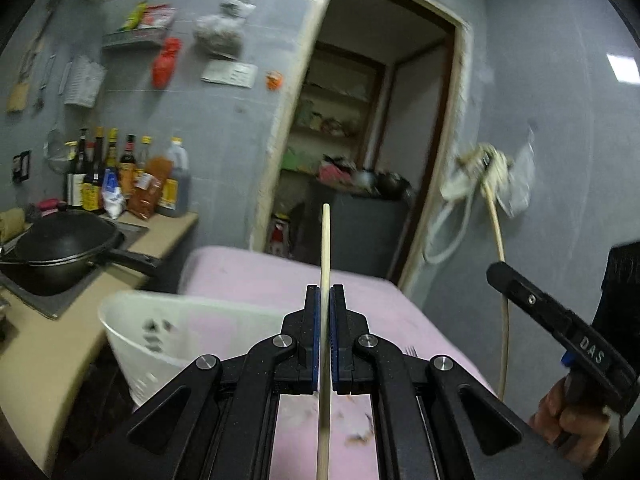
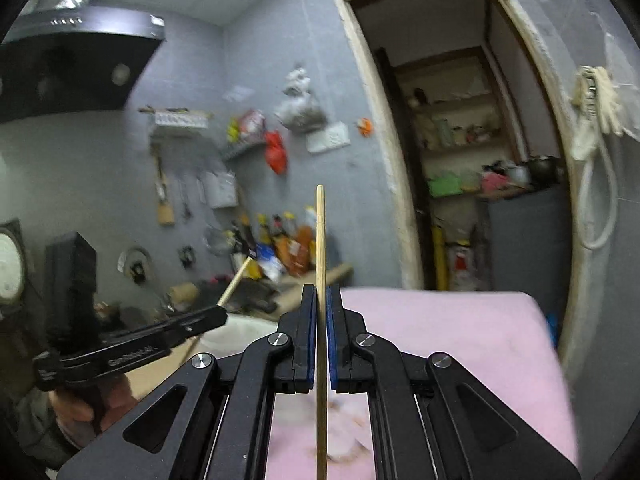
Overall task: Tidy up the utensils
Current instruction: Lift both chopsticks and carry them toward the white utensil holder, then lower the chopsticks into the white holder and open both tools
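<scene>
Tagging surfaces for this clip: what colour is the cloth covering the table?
Pale pink, with faint darker prints; the table cloth shows best in the right wrist view.

Right gripper [image 2: 320, 292] clamps a chopstick [image 2: 320, 240] upright over the pink cloth [image 2: 460, 340]; left gripper [image 2: 218, 316] alongside pinches another chopstick [image 2: 236, 282].

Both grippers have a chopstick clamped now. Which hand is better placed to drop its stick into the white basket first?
Left, probably. The white basket sits just below and left of the left gripper, which grips its chopstick. From the right gripper, holding its own chopstick, the left gripper stands in the way.
</scene>
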The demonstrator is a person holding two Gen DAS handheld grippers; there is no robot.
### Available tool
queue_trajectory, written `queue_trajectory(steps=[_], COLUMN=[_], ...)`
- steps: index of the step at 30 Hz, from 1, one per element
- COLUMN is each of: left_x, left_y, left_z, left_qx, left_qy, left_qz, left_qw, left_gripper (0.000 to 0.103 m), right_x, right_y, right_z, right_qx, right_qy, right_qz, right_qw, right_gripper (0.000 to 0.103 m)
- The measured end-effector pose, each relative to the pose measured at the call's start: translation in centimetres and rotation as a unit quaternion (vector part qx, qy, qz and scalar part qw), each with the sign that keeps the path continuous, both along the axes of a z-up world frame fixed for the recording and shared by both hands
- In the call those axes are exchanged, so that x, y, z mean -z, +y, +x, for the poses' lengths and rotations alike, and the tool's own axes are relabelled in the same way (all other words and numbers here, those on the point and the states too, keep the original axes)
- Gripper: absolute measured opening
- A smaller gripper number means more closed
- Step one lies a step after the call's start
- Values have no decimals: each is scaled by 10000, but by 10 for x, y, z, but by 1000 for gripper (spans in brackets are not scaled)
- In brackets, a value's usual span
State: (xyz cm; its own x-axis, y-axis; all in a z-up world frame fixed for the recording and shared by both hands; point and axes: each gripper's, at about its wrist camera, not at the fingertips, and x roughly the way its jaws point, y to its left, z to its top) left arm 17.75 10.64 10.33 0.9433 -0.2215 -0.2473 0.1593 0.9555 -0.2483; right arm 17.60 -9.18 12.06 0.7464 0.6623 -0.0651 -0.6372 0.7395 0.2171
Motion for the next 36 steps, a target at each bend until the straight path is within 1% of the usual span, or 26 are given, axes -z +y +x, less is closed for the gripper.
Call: queue_trajectory(steps=[1,6,9,10,12,17,19,22,27,31,36], left_x=[-5,-22,-25,-25,-24,-15,-11,-8,2,11,15], left_y=[11,83,113,122,134,147,152,158,163,157,146], left_z=[3,17,26,29,37,50,55,57,57,56,55], left_qx=[-74,-480,-731,-769,-857,-1002,-1022,-1070,-1212,-1345,-1432], left_qy=[-30,-227,-412,-479,-590,-889,-984,-1076,-1080,-1105,-1121], left_qz=[-67,-697,-872,-973,-1049,-1262,-1439,-1577,-1720,-1688,-1374], left_qw=[9999,9962,9927,9911,9890,9829,9794,9758,9716,9702,9737], left_gripper=[2,2,2,2,2,2,2,2,2,2,2], right_x=[-4,-22,-25,-25,-21,-6,1,10,23,30,37], right_y=[8,56,76,82,89,98,100,104,109,114,113], right_z=[4,34,44,48,54,63,68,77,82,84,87], right_qx=[-106,-572,-614,-596,-480,-145,-84,-48,-61,-123,-163], right_qy=[-50,-269,-390,-459,-627,-829,-780,-706,-643,-553,-347], right_qz=[69,547,707,769,883,892,900,876,684,528,397], right_qw=[9999,9965,9948,9942,9930,9925,9928,9936,9956,9970,9985], right_gripper=[2,2,2,3,3,3,3,3,3,3,3])
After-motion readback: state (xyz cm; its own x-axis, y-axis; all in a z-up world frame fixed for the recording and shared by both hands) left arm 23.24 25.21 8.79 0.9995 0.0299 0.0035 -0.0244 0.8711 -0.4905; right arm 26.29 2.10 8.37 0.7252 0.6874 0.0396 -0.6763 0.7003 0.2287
